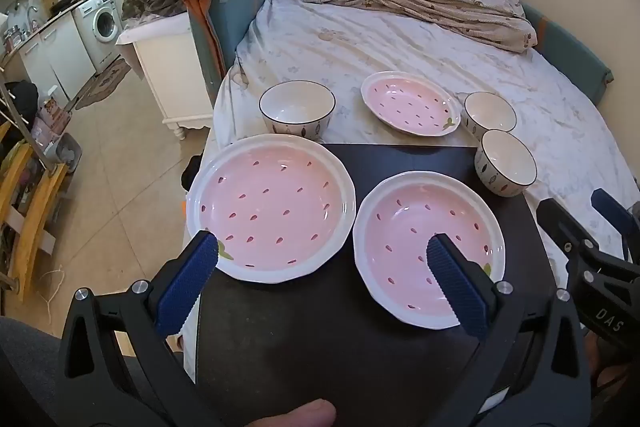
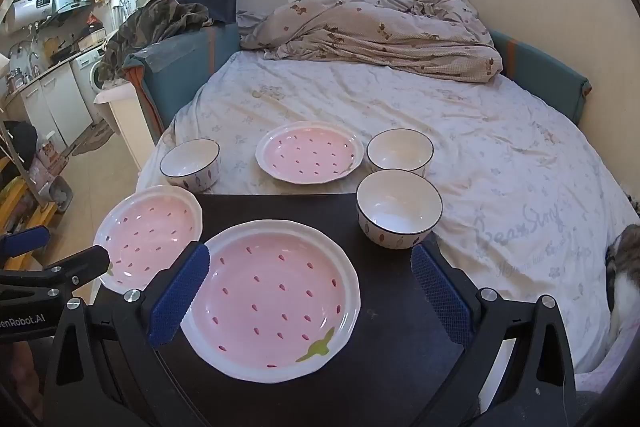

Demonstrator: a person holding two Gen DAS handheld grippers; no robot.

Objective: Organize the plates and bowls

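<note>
While both sets of jaws gape empty above the black bench (image 2: 392, 347), best to stack like on like: left hand-held gripper (image 1: 322, 269) to near-left plate (image 1: 271, 207), right hand-held gripper (image 2: 310, 285) to near-right plate (image 2: 272, 297); third plate (image 2: 310, 151) and bowls (image 2: 399, 207) beyond the bench's far edge.

Both the left gripper (image 1: 322, 263) and right gripper (image 2: 310, 269) hang spread wide, apparently gripping nothing.

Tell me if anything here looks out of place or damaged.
No damage or spills show. Odd placement: one pink plate and two bowls sit on the soft bed sheet, off the black table. A cat sits at the bed's right edge.
</note>
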